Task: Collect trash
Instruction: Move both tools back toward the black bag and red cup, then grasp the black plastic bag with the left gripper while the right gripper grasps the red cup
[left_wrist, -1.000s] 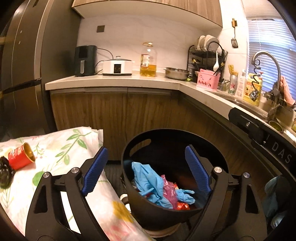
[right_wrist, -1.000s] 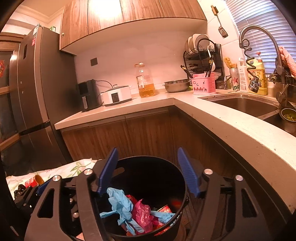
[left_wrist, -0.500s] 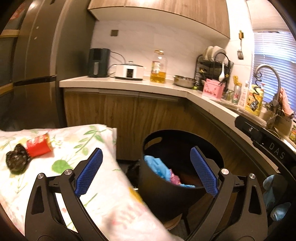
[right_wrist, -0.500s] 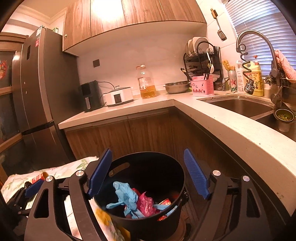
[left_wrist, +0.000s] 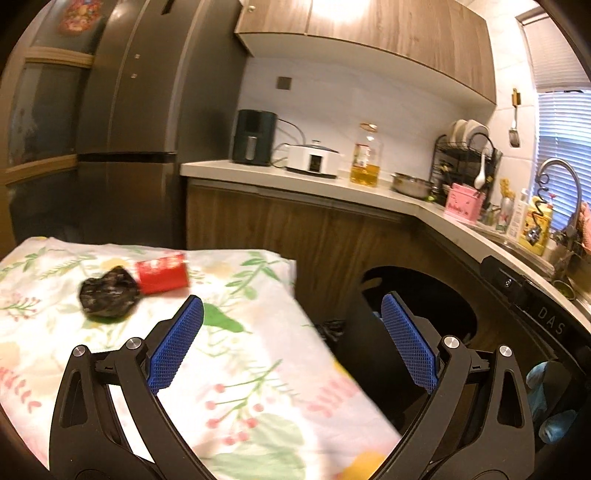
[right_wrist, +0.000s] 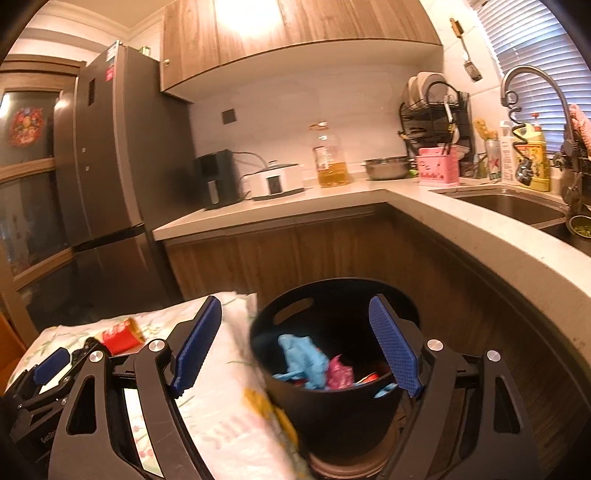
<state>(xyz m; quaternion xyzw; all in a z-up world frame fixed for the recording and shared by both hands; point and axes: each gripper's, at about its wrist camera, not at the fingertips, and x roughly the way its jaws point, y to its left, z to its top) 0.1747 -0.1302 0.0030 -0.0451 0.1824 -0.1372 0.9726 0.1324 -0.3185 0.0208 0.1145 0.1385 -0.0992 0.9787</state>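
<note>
A black bin (right_wrist: 332, 398) stands on the floor by the cabinets, holding blue gloves (right_wrist: 301, 354) and pink and red wrappers. It also shows in the left wrist view (left_wrist: 436, 306). A red can (left_wrist: 161, 276) and a crumpled black piece of trash (left_wrist: 107, 293) lie on the floral-cloth table (left_wrist: 236, 369). My left gripper (left_wrist: 291, 343) is open and empty, over the table's right edge, well short of the can. My right gripper (right_wrist: 295, 347) is open and empty above the bin's near rim. The can also shows in the right wrist view (right_wrist: 120, 334).
A curved countertop (right_wrist: 480, 243) with sink (right_wrist: 513, 205), dish rack, oil bottle and appliances runs behind and to the right. A tall fridge (right_wrist: 110, 166) stands to the left. The left gripper's body (right_wrist: 48, 373) sits at the right wrist view's lower left.
My left gripper has swung left and up, from over the bin to over the table. My right gripper has pulled back and risen slightly. Both stayed open.
</note>
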